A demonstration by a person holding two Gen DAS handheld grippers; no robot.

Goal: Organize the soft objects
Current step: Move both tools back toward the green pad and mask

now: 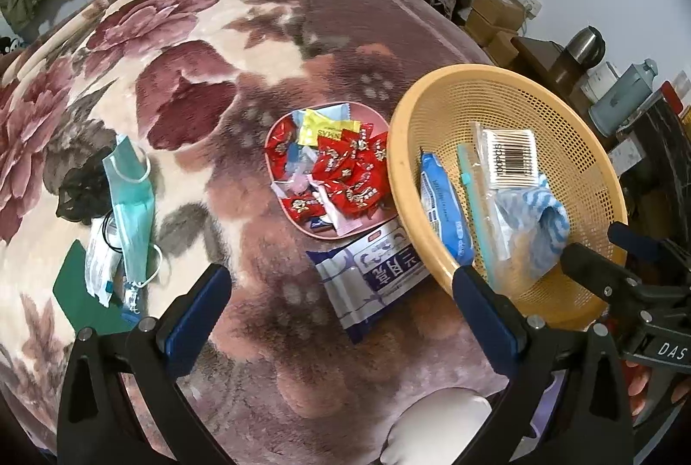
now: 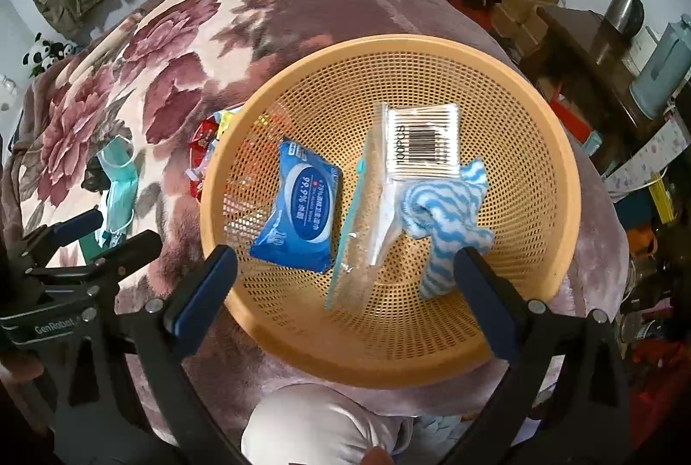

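An orange mesh basket (image 2: 557, 179) (image 1: 406, 145) sits on the floral blanket. It holds a blue wet-wipe pack (image 2: 298, 205), a cotton swab pack (image 2: 421, 145), a clear zip bag (image 2: 367, 214) and a blue striped cloth (image 2: 449, 214). A large white-and-blue tissue pack (image 1: 371, 279) lies beside the basket. A teal face mask (image 1: 129, 201) lies at the left. My left gripper (image 1: 341, 292) is open and empty above the tissue pack. My right gripper (image 2: 345, 279) is open and empty over the basket's near side.
A pink plate (image 1: 276, 141) of red candy wrappers sits next to the basket. A black scrunchie (image 1: 82, 192), a small packet and a green card (image 1: 82, 288) lie by the mask. Cluttered furniture, boxes and flasks stand beyond the bed at the right.
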